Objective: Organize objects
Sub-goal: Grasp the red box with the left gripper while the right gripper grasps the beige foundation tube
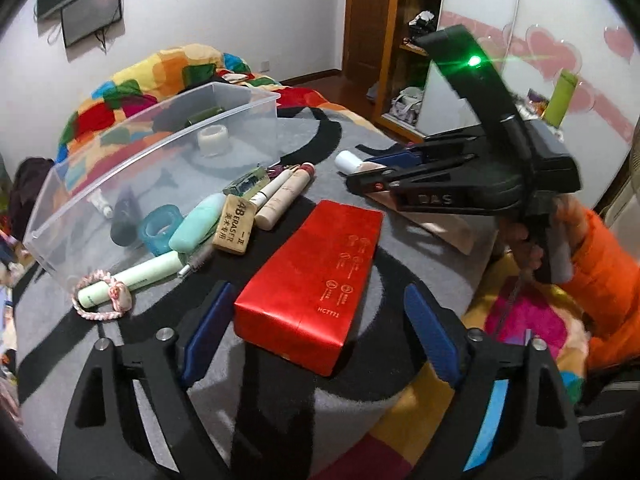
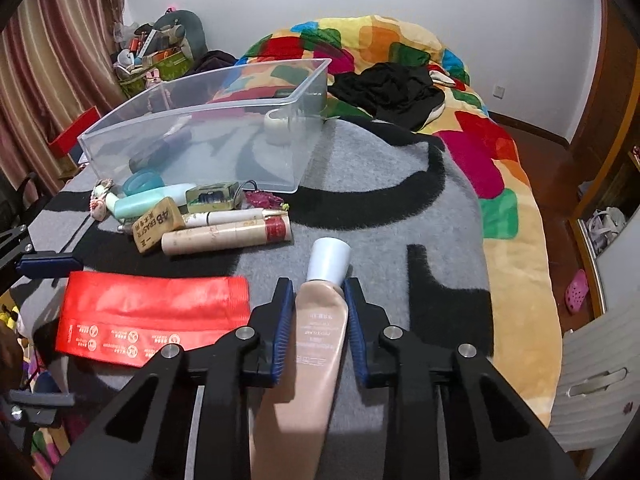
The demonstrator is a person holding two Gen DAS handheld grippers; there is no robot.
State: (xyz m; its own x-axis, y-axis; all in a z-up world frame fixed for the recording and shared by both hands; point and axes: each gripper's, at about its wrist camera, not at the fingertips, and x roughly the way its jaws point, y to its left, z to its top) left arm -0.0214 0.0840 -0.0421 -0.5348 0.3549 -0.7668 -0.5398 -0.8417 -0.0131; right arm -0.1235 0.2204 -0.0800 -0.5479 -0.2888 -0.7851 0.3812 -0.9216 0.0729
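Observation:
My right gripper (image 2: pixel 316 292) is shut on a beige cosmetic tube (image 2: pixel 316 344) with a white cap, its cap pointing forward; it also shows in the left wrist view (image 1: pixel 360 164). My left gripper (image 1: pixel 320 300) is open, its blue pads on either side of the near end of a red box (image 1: pixel 312 280), which also shows in the right wrist view (image 2: pixel 152 312). A clear plastic bin (image 1: pixel 132 168) stands behind a pile of small items: a 4B eraser (image 1: pixel 234 224), beige tubes (image 1: pixel 280 200), a mint case (image 1: pixel 198 222) and a green pen (image 1: pixel 136 276).
The bin (image 2: pixel 208 132) holds a white tape roll (image 2: pixel 277 125), a teal ring and a dark tube. Everything lies on a grey and black blanket (image 2: pixel 384 208) over a colourful quilt (image 2: pixel 500 184). A wardrobe and shelves (image 1: pixel 400 40) stand to the right.

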